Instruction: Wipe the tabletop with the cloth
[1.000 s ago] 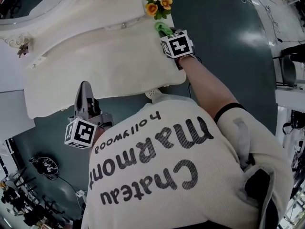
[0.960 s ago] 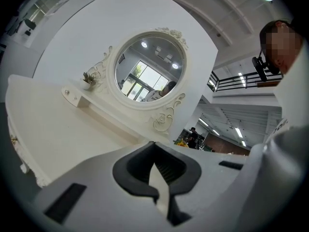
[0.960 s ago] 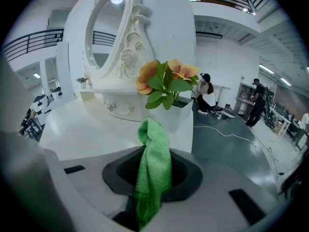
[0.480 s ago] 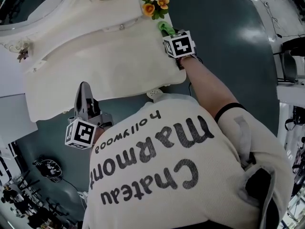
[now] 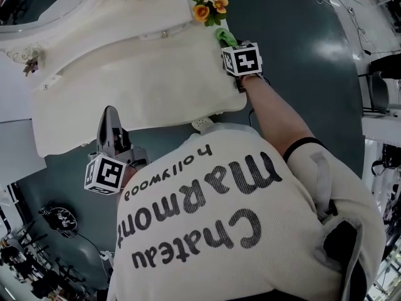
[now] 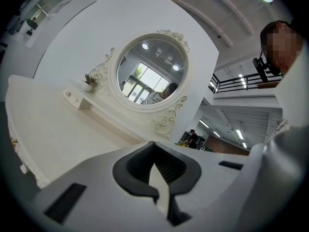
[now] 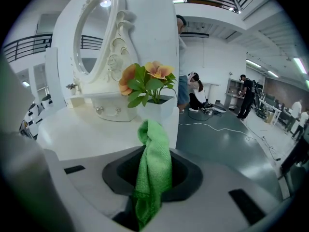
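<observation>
**A:** Right gripper (image 7: 152, 185), what has the claw got?

**B:** It is pinching the green cloth (image 7: 155, 149). The cloth is bunched upright between the two jaws, with a fold standing out past the tips.

**A:** Where is that on the table?

**B:** In the head view it is at 1 o'clock in the frame, at the right-hand edge of the white tabletop (image 5: 125, 93). The flower pot (image 5: 210, 8) is just beside it, at 11 o'clock from the marker cube (image 5: 242, 60). Whether the cloth touches the surface, I cannot tell.

**A:** What lies ahead of that claw?

**B:** In the right gripper view the pot with orange blooms is at 12 o'clock. A small drawer box (image 7: 108, 111) sits at 10 o'clock, with the oval mirror (image 7: 94, 37) above it at 11. The dark floor (image 7: 227, 139) is at 3 o'clock, with people standing far off.

**A:** Left gripper (image 6: 157, 178)?

**B:** The claw is pressed together with only a thin pale slit between the halves and nothing in it. In the head view it is at 8 o'clock in the frame. Its tip points to 12 and shows over the tabletop's near edge, well apart from the cloth. In its own view the mirror is at 12 o'clock, and bare tabletop runs off to 9.
</observation>
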Tool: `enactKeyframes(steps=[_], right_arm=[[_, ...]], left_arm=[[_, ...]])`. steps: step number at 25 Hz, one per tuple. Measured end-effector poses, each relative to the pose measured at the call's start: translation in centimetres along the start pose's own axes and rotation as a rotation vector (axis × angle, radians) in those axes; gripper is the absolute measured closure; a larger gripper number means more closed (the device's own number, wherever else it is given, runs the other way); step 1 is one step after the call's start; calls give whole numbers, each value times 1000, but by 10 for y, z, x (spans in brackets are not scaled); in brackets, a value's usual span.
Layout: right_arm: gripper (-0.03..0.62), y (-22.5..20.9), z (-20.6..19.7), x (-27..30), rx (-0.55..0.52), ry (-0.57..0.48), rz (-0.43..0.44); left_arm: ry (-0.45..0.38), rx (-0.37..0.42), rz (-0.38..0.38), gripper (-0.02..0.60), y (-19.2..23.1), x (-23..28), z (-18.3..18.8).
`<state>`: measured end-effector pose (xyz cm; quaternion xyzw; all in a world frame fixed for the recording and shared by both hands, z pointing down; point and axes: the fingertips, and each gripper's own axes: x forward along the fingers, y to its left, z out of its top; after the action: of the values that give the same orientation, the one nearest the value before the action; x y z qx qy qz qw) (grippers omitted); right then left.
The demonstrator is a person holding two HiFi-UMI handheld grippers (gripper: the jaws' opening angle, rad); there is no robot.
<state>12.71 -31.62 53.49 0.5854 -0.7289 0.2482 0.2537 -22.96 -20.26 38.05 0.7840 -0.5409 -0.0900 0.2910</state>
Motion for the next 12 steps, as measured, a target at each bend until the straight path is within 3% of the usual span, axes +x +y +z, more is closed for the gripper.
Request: enactKeyframes(steps=[12], right_arm=[[497, -7, -2, -2, 86, 0, -53]], left_arm=[[-5, -7, 5, 574, 8, -4, 1]])
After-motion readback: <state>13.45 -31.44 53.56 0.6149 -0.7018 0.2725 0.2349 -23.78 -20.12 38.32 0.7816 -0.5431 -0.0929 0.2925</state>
